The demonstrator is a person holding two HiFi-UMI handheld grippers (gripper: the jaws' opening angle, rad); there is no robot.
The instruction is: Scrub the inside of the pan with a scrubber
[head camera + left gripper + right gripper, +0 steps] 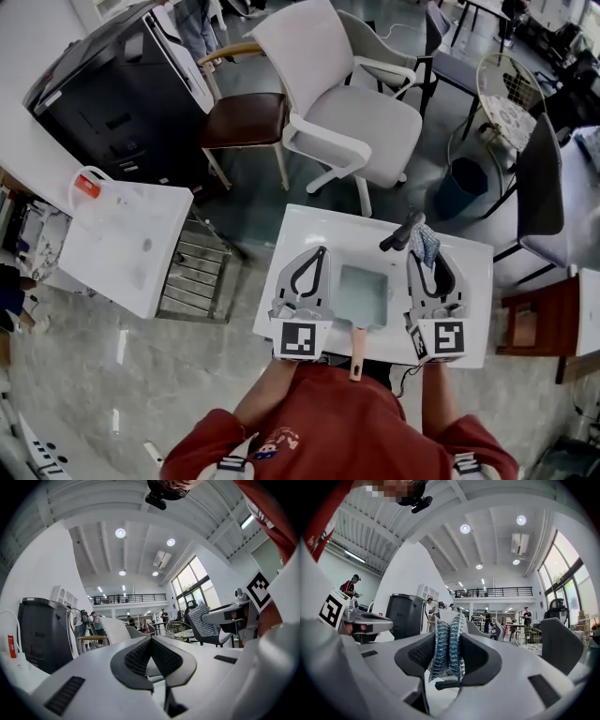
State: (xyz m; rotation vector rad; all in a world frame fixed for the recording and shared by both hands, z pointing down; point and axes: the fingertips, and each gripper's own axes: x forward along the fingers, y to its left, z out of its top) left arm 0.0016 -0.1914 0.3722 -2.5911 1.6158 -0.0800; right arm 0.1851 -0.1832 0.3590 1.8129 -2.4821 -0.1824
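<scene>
Fingers of my right gripper are clamped on the blue-and-silver woven metal mesh scrubber. The pad is pinched flat between them, with its upper edge standing proud of the tips and its lower edge hanging below. My left gripper has its fingers brought together tip to tip, with nothing between them.

The square pale grey-green pan sits on the white rectangular worktop near the near edge, between my two grippers. Its wooden handle points back toward me and overhangs that edge. The scrubber is held off the pan's right side, toward the far right corner. It is not yet inside the pan. A dark elongated object lies just beside it; I cannot identify it.

Handling notes, as judged:
- Scrubber: light, soft and springy. It will compress and fold under load, so the grip should stay firm and across the middle, leaving a free edge to contact the pan floor.
- Pan: rigid, with low walls and a smooth surface. It is likely to slide on the smooth worktop once scrubbing force is applied.
- Hold point: the wooden handle, taken by my left gripper, whose fingers must first part.
</scene>
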